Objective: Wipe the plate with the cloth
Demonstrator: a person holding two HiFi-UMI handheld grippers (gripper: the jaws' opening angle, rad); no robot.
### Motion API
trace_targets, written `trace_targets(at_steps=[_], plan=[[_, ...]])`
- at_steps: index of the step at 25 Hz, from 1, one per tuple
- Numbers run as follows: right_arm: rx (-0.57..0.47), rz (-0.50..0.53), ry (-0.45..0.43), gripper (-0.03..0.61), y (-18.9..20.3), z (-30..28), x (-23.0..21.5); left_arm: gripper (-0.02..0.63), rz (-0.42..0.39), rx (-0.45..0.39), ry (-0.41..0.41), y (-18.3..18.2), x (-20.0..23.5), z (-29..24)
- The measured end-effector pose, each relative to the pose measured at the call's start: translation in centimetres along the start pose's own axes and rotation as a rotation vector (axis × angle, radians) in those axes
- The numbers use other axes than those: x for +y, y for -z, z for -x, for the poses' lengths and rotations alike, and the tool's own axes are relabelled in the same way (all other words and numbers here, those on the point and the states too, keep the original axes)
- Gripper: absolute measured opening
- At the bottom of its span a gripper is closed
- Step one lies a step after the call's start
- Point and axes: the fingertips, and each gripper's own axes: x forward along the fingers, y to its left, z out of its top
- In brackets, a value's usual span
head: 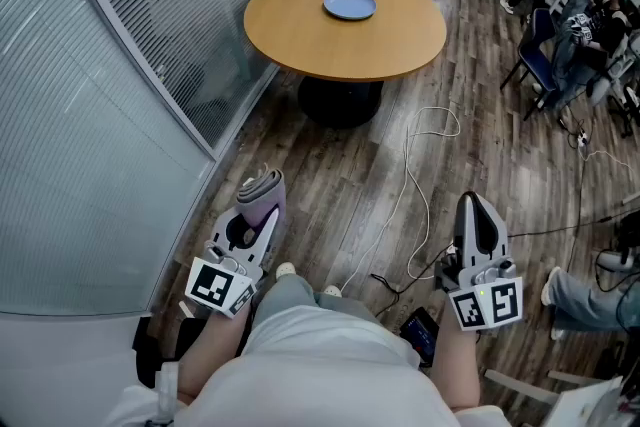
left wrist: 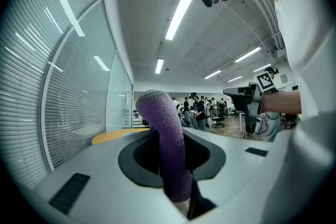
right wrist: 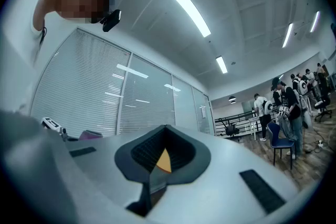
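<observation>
A blue plate (head: 349, 6) lies on the round wooden table (head: 300, 35) at the far end of the head view, well ahead of both grippers. My left gripper (head: 259, 191) is shut on a folded purple cloth (head: 262, 186), held close to my body over the floor. In the left gripper view the cloth (left wrist: 166, 140) stands up between the closed jaws. My right gripper (head: 477, 216) is shut with nothing in it, level with the left. A sliver of the table (right wrist: 163, 161) shows through the right gripper's closed jaws.
A glass wall with blinds (head: 120, 85) runs along the left. White and black cables (head: 415, 205) trail over the wooden floor between me and the table. Chairs and seated people (head: 575, 25) are at the far right. Someone's legs (head: 590, 295) are near my right.
</observation>
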Motion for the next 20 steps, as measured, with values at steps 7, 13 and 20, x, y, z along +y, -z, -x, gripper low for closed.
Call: trace_targets(at_steps=[7, 13, 20], plan=[[-0.002, -0.005, -0.012, 0.02, -0.5, -0.3, -0.1, 0.077, -0.005, -0.009, -0.012, -0.7, 0.0, -0.4], [0.024, 0.045, -0.035, 0.02, 0.7, -1.2, 0.9, 0.077, -0.021, -0.014, -0.004, -0.6, 0.5, -1.3], [0.024, 0.031, -0.03, 0.02, 1.5, -4.8, 0.3, 0.077, -0.046, -0.035, -0.04, -1.8, 3.1, -3.4]])
